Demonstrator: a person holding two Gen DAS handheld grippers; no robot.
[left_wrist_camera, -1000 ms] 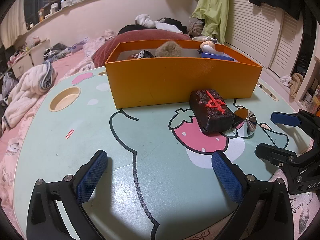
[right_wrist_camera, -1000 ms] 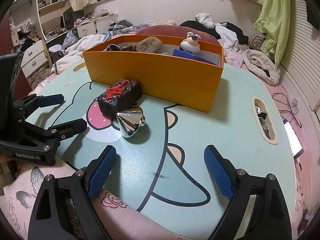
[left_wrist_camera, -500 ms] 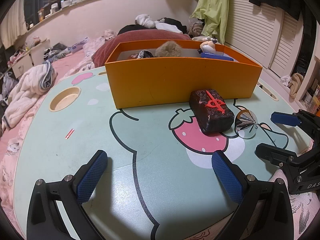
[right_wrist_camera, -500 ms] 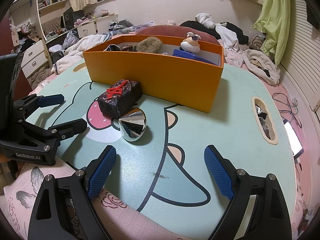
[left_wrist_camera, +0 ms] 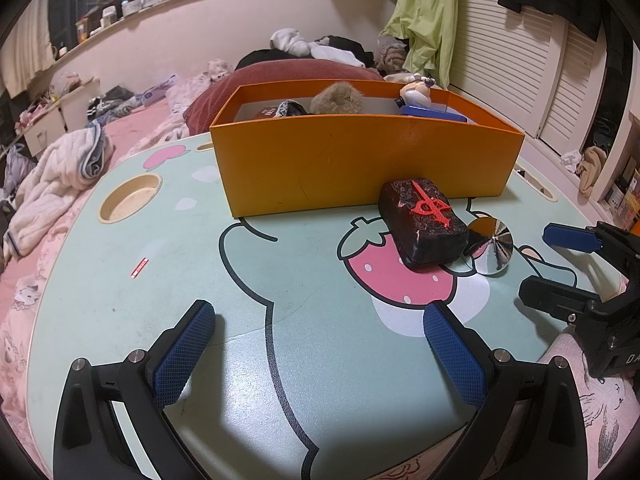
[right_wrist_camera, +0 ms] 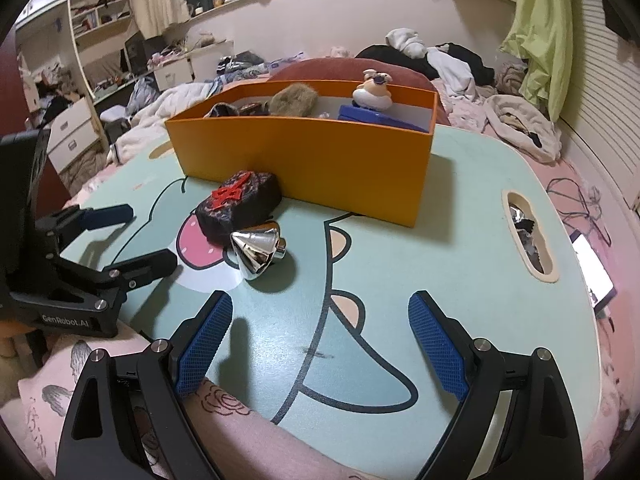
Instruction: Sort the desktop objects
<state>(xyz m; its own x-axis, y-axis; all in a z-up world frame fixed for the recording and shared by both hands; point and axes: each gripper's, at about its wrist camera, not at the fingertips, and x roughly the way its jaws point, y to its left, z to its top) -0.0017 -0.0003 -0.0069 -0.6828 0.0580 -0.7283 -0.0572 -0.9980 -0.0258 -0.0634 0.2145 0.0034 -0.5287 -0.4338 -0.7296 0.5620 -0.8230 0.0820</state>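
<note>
An orange box (left_wrist_camera: 360, 164) (right_wrist_camera: 304, 160) stands at the back of the mint table; it holds a furry ball (left_wrist_camera: 338, 98), a blue case (left_wrist_camera: 434, 113) and a small figurine (right_wrist_camera: 374, 90). A black block with a red symbol (left_wrist_camera: 424, 220) (right_wrist_camera: 240, 204) lies in front of it. A shiny silver cone (left_wrist_camera: 490, 250) (right_wrist_camera: 258, 250) lies on its side beside the block. My left gripper (left_wrist_camera: 320, 352) is open and empty, near the table's front edge. My right gripper (right_wrist_camera: 320, 344) is open and empty, right of the cone; it also shows in the left wrist view (left_wrist_camera: 560, 268).
The table (left_wrist_camera: 160, 280) has a round cup recess (left_wrist_camera: 130, 198) at the left and a slot (right_wrist_camera: 528, 236) at the right. Bedding and clothes lie around the table. The left gripper shows in the right wrist view (right_wrist_camera: 120, 236).
The silver cone has rolled on the spot, turning its point; it stays beside the block. Both grippers have held still.
</note>
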